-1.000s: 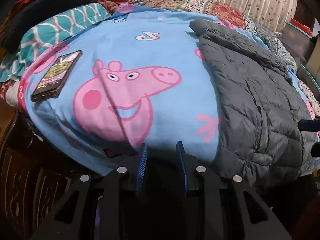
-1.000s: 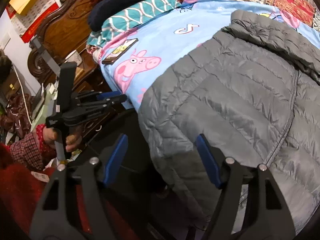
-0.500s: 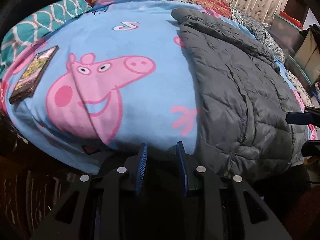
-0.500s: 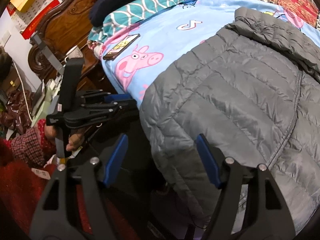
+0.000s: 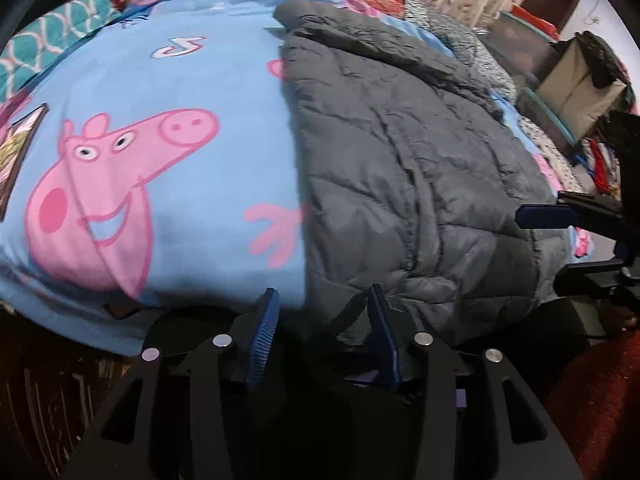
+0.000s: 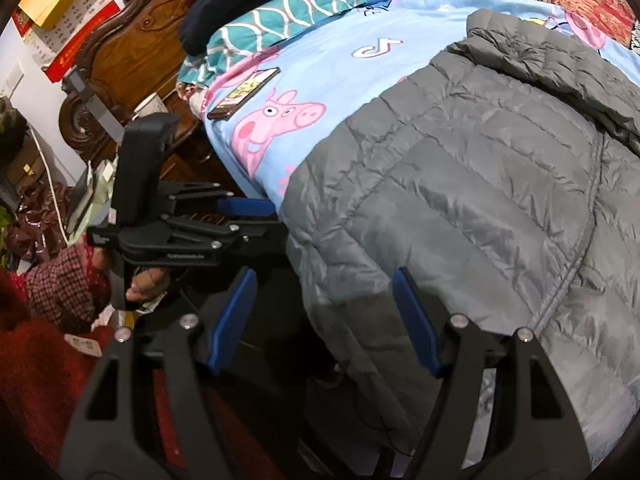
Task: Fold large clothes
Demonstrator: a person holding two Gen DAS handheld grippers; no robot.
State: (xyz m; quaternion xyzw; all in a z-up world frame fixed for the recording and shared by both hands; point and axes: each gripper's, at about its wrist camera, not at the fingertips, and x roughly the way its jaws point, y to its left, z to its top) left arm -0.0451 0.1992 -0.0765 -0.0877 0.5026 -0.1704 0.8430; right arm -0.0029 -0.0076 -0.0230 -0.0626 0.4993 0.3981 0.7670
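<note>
Bed (image 6: 132, 52): carved dark wood headboard, left of the right gripper. Covered by a blue cartoon-pig blanket (image 5: 192, 80). On the blanket: grey quilted jacket (image 6: 480, 168) ahead of the right gripper, hem over the near edge; phone (image 6: 244, 94) face up, far left; teal patterned pillow (image 6: 280, 20) beyond the phone.

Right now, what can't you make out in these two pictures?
- Grey puffer jacket: its right side runs past the right wrist view's edge; the hem hangs over the bed edge behind the right tongs.
- Phone: cut by the left wrist view's edge; its screen is too small to read.
- Left tongs: nothing between them.
</note>
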